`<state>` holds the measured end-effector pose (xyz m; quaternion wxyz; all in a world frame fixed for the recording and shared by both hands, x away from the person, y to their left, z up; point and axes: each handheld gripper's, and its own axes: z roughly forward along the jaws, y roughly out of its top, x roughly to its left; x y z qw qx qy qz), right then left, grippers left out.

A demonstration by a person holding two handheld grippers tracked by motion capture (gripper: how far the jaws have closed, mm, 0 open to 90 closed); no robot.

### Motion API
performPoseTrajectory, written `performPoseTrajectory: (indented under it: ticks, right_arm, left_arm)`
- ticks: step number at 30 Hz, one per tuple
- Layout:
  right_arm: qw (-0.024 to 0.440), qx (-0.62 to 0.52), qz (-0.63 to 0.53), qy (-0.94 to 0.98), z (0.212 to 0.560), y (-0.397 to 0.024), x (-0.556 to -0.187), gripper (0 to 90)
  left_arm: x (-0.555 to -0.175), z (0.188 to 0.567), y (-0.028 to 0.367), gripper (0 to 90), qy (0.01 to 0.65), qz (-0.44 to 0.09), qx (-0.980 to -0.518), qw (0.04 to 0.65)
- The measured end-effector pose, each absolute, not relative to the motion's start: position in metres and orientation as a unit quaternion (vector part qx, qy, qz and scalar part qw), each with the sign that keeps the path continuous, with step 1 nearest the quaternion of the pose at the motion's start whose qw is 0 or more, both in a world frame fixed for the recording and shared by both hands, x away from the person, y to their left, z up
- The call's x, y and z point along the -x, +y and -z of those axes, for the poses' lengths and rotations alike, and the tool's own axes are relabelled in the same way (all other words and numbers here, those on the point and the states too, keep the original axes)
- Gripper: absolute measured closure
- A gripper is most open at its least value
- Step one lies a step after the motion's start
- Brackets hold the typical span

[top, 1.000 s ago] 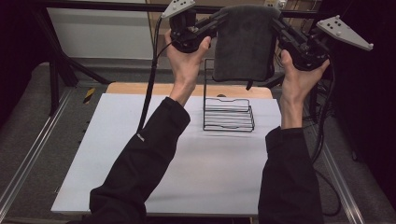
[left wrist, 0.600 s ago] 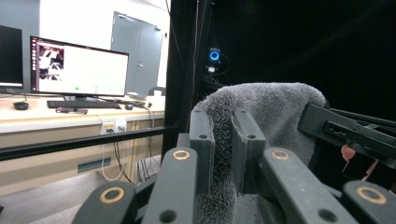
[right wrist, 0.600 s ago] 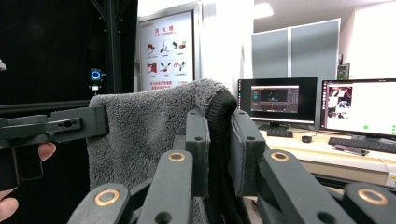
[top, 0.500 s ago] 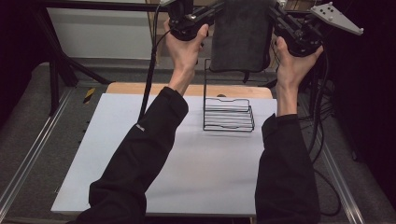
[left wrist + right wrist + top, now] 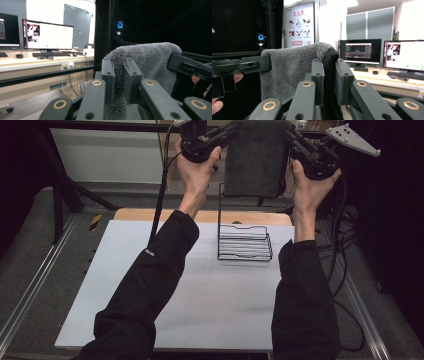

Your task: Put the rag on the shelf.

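A dark grey fleecy towel [image 5: 255,160] hangs spread out high above the far edge of the table. My left gripper [image 5: 226,131] is shut on its upper left corner and my right gripper [image 5: 289,132] is shut on its upper right corner. In the left gripper view the towel [image 5: 147,62] is pinched between my black jaws, and the right gripper's jaw reaches in from the right. In the right gripper view the towel's folded edge [image 5: 329,75] sits between my jaws. A black wire rack [image 5: 244,242] stands on the white tabletop [image 5: 190,295] below the towel.
A wooden strip [image 5: 200,215] runs along the table's far edge. Black frame legs [image 5: 65,185] stand at the far left and cables [image 5: 345,245] trail at the right. Desks with lit monitors [image 5: 47,35] are in the background of the gripper views.
Both hands have lifted the stretched towel higher and farther from the person, so its top edge now reaches the top of the high view. The grips are unchanged.
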<state>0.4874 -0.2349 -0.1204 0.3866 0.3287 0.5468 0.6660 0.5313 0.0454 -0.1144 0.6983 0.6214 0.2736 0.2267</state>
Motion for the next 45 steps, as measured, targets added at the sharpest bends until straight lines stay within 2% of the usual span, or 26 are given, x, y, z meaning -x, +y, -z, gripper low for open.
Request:
performPoseTrajectory:
  ticks: [21,45]
  right_arm:
    - [0.369,-0.347,-0.649,0.567,0.164,-0.246,-0.496,80.0]
    - [0.343,-0.361,-0.635,0.591,0.216,-0.251,-0.485,79.9]
  left_arm:
    - [-0.538,0.153,0.038,79.9,0.275,-0.220,-0.654,0.669]
    - [-0.521,0.202,0.044,79.9,0.264,-0.200,-0.687,0.646]
